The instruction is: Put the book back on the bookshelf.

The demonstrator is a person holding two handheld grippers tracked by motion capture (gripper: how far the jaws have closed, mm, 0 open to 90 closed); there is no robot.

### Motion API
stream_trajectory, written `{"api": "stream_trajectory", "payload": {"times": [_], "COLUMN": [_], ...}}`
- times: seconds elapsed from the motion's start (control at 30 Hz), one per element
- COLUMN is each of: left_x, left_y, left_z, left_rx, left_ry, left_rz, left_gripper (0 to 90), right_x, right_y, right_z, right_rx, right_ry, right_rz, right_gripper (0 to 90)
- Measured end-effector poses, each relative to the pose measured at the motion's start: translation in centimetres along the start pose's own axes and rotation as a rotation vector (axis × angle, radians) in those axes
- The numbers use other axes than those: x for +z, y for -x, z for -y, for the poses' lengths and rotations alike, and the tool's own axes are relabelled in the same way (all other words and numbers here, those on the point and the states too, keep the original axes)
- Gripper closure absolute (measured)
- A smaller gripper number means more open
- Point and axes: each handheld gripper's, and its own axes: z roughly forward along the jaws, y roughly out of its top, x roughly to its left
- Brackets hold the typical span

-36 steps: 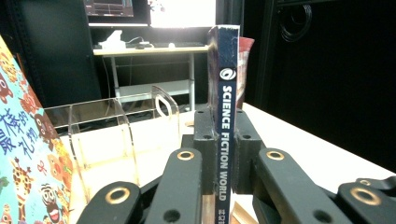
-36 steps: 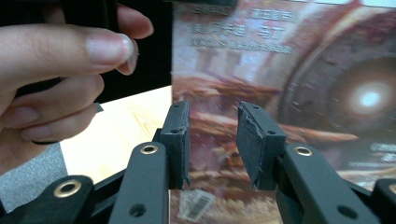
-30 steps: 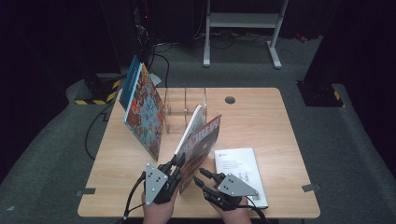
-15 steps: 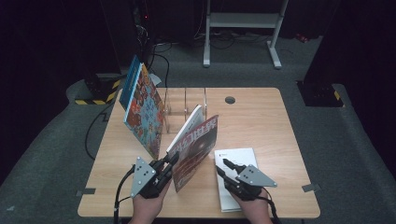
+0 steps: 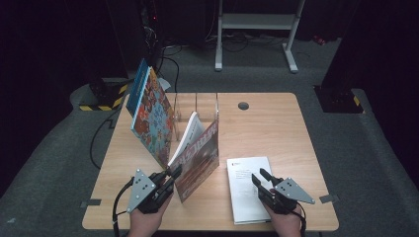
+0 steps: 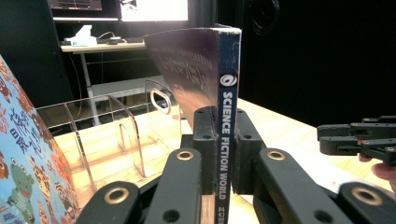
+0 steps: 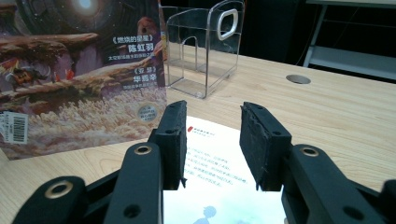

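Observation:
A magazine (image 5: 198, 157) with "Science Fiction World" on its spine (image 6: 228, 107) stands on edge on the wooden table (image 5: 281, 128), slightly fanned open. My left gripper (image 5: 173, 174) is shut on the lower spine, one jaw on either side (image 6: 223, 140). The magazine's illustrated cover (image 7: 79, 70) faces my right gripper (image 5: 258, 177). That gripper is open and hovers low over a white booklet (image 5: 246, 187) lying flat at the front right, with nothing between its jaws (image 7: 212, 135). In the left gripper view my right gripper (image 6: 359, 140) appears at the right edge.
A clear acrylic file rack (image 5: 197, 106) with dividers stands at the back middle of the table, just behind the magazine. A large colourful book (image 5: 150, 118) leans at the back left. A round cable hole (image 5: 243, 105) sits in the tabletop at the back.
My right gripper has drawn away from the magazine, rightward, to above the white booklet. My left gripper has shifted a little left with the magazine, which now stands more upright.

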Motion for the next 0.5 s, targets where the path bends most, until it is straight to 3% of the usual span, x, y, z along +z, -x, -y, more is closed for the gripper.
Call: {"api": "stream_trajectory", "payload": {"times": [0.23, 0.33, 0.5], "left_x": [0.0, 0.9, 1.9], "left_y": [0.1, -0.1, -0.3], "left_z": [0.0, -0.2, -0.4], "left_rx": [0.019, -0.005, -0.009], "left_ry": [-0.005, -0.038, -0.053], "left_rz": [0.005, 0.015, -0.009], "left_gripper": [80.9, 70.0, 74.7], "right_x": [0.2, 0.2, 0.3], "right_y": [-0.2, -0.2, -0.4], "right_z": [0.1, 0.1, 0.1], "right_rx": [-0.003, -0.005, -0.011], "right_ry": [-0.001, -0.002, -0.008], "right_rz": [-0.006, -0.006, -0.014], "right_gripper": [61.2, 61.2, 61.3]}}
